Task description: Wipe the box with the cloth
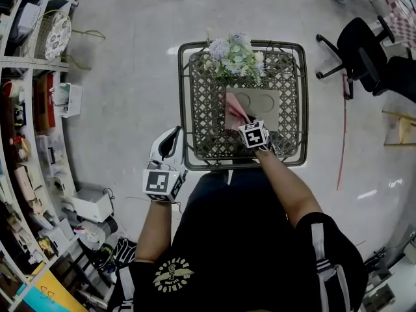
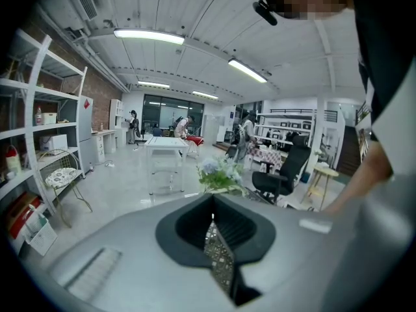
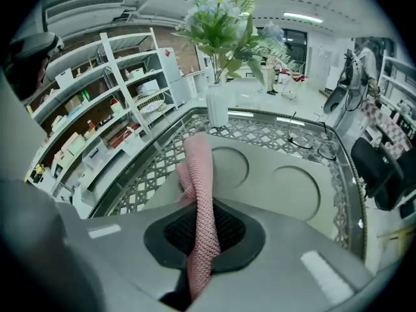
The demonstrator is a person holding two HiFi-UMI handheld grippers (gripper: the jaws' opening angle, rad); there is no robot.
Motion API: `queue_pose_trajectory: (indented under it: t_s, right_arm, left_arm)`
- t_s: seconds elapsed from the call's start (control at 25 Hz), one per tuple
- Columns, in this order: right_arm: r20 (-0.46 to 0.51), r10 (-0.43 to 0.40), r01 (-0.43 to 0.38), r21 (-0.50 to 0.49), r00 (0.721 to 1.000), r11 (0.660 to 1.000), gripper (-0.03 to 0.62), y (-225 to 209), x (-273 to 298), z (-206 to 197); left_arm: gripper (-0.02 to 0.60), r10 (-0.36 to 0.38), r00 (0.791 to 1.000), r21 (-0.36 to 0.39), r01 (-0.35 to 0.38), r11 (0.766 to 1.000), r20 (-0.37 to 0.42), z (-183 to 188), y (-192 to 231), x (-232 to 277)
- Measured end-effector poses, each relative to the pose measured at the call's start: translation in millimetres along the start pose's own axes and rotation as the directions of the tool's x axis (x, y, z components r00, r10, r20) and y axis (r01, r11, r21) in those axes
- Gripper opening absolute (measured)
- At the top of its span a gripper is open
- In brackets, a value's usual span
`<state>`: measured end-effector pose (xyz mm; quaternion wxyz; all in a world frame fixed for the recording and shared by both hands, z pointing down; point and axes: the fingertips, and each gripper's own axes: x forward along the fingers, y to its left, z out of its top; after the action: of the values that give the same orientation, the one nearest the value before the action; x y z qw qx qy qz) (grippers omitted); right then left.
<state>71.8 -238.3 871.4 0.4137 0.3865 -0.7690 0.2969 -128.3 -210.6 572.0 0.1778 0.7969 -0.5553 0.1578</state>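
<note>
Left gripper (image 1: 170,142): clenched, empty, off the lattice worktop's (image 1: 195,109) near-left corner. Right gripper (image 1: 246,123): grasping pink cloth (image 3: 198,181), which trails ahead onto the beige box's (image 3: 279,181) left part. Flower vase (image 3: 218,103) beyond.

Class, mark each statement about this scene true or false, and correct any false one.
1. The right gripper is shut on the pink cloth. True.
2. The left gripper presses on the box. False: it hangs beside the table, fingers together, holding nothing.
3. A vase of flowers stands on the lattice table. True.
4. The box lies on the floor. False: it lies flat on the table.
</note>
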Motion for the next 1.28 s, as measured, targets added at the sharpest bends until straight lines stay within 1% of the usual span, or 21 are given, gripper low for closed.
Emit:
queue_pose_trajectory:
  t_s: [0.12,0.24,0.44,0.6,0.68,0.84,0.96,1.08,1.28]
  right_arm:
    - [-0.020,-0.034,0.034,0.013,0.999,0.999,0.017,-19,-11,-15]
    - [-0.023,-0.070,0.071,0.042,0.997,0.997,0.017,-31,-22,-26]
    - [-0.052,-0.137,0.140,0.062,0.989,0.988,0.017,-55,-35,-47]
    - [-0.045,-0.194,0.197,0.089,0.980,0.976,0.017,-92,-52,-68]
    - [-0.056,-0.220,0.225,0.103,0.974,0.969,0.017,-110,-65,-78]
    - [-0.084,-0.238,0.247,0.126,0.968,0.961,0.017,-131,-68,-96]
    - [-0.081,-0.241,0.251,0.139,0.967,0.958,0.017,-135,-69,-95]
    - [-0.046,-0.237,0.242,0.156,0.970,0.958,0.017,-133,-77,-85]
    - [0.004,-0.228,0.224,0.180,0.974,0.958,0.017,-117,-115,-64]
  left_arm:
    - [0.000,-0.017,1.000,0.000,0.017,1.000,-0.004,2,-5,5]
    - [0.000,-0.052,0.999,-0.004,0.052,0.999,-0.012,12,-9,7]
    - [0.000,-0.084,0.996,0.026,0.084,0.996,-0.032,7,-11,16]
    - [0.000,-0.102,0.994,0.040,0.103,0.994,-0.029,11,-30,24]
    - [0.000,-0.109,0.994,0.049,0.110,0.993,-0.027,15,-40,25]
    - [0.000,-0.107,0.994,0.060,0.109,0.992,-0.027,17,-47,30]
    - [0.000,-0.105,0.994,0.071,0.107,0.992,-0.026,20,-49,34]
    - [0.000,-0.104,0.995,0.083,0.104,0.991,-0.006,33,-50,30]
    - [0.000,-0.093,0.995,0.089,0.089,0.992,0.042,56,-48,7]
